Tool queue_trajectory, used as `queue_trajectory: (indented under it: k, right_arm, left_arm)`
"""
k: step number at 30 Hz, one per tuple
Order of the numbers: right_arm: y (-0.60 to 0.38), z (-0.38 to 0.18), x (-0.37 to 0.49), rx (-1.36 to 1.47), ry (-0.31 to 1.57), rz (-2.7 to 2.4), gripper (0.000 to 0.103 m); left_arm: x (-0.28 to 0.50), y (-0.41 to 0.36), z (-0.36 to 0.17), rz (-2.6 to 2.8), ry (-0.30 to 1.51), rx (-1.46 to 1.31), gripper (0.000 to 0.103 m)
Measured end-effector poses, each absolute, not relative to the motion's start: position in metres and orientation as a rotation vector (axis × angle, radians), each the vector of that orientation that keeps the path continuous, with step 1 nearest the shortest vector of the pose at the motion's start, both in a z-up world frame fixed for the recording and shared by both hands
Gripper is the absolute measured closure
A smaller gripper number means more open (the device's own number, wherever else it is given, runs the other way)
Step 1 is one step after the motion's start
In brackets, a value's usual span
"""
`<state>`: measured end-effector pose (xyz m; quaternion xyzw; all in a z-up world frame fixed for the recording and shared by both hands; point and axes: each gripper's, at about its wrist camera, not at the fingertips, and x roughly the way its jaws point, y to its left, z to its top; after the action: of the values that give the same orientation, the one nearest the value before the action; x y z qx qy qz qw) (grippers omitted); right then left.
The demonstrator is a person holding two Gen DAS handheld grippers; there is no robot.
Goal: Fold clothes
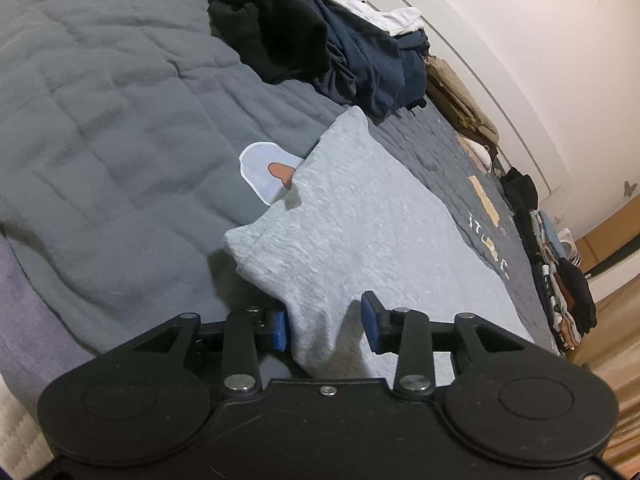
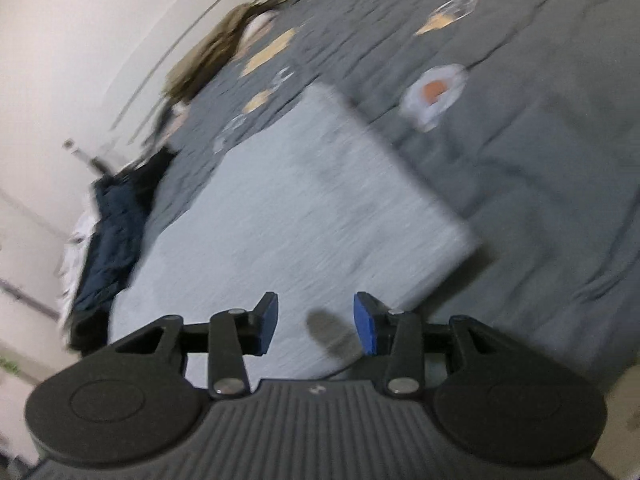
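On a dark grey quilt [image 1: 120, 120], a light grey garment [image 1: 360, 216] stretches from the left gripper [image 1: 326, 326] toward 1 o'clock, one edge between its open jaws, while the right gripper [image 2: 316, 322], also open and empty, hovers above it.

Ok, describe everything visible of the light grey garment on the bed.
The garment is light heathered grey, soft and fleecy-looking, lying mostly flat on the dark grey quilt. In the right wrist view it looks partly folded into a rough rectangle with straight edges, though that view is blurred. Its far edge covers part of a white-and-orange print on the quilt. A raised fold of its near edge sits between the open fingers of the left gripper. The right gripper hovers open over it.
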<state>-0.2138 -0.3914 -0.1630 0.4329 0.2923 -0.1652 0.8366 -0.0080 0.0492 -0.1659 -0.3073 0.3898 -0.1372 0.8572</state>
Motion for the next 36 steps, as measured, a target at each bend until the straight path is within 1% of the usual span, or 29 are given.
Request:
queue_trajectory:
  k: [2,4,7,10,11,12,16,17,18,21,23,27,33,36]
  right_arm:
    - [-0.399,-0.161,-0.22,0.949,0.608,-0.381,0.062]
    - [-0.402,-0.157,-0.224,0.967,0.582,-0.387,0.061]
    - [-0.39,-0.146,-0.223,0.91,0.541,-0.342,0.061]
    - [-0.376,-0.136,-0.206,0.854,0.548,-0.247,0.059]
    - [-0.37,-0.131,-0.199,0.836,0.554,-0.211,0.058]
    - [-0.363,-0.127,-0.195,0.822,0.56,-0.183,0.058]
    - [-0.336,-0.11,-0.169,0.748,0.617,-0.063,0.054]
    - [-0.329,-0.106,-0.161,0.722,0.639,-0.042,0.052]
    - [-0.323,-0.102,-0.152,0.69,0.66,-0.022,0.05]
    - [-0.305,-0.097,-0.128,0.555,0.719,0.001,0.044]
    - [-0.294,-0.1,-0.117,0.491,0.748,0.002,0.043]
    - [-0.279,-0.114,-0.109,0.438,0.782,-0.011,0.043]
    - [-0.263,-0.129,-0.109,0.38,0.818,-0.046,0.043]
    - [-0.259,-0.133,-0.11,0.363,0.826,-0.051,0.043]
  left_arm:
    - [-0.008,0.05,-0.165,-0.287,0.817,-0.645,0.066]
    - [-0.008,0.05,-0.165,-0.289,0.82,-0.648,0.063]
    - [-0.009,0.047,-0.164,-0.292,0.819,-0.633,0.061]
    - [-0.009,0.045,-0.164,-0.293,0.819,-0.627,0.061]
    - [-0.009,0.044,-0.164,-0.291,0.821,-0.627,0.06]
    - [-0.009,0.044,-0.164,-0.293,0.822,-0.629,0.055]
    - [-0.008,0.042,-0.161,-0.308,0.82,-0.611,0.046]
    - [-0.008,0.041,-0.161,-0.311,0.822,-0.601,0.041]
    - [-0.007,0.041,-0.161,-0.316,0.825,-0.592,0.039]
    - [-0.006,0.04,-0.162,-0.334,0.835,-0.564,0.039]
    - [-0.005,0.039,-0.162,-0.346,0.842,-0.545,0.036]
    - [-0.003,0.037,-0.162,-0.366,0.85,-0.513,0.024]
    - [0.0,0.039,-0.164,-0.382,0.839,-0.516,0.015]
    - [0.0,0.041,-0.164,-0.373,0.83,-0.539,0.012]
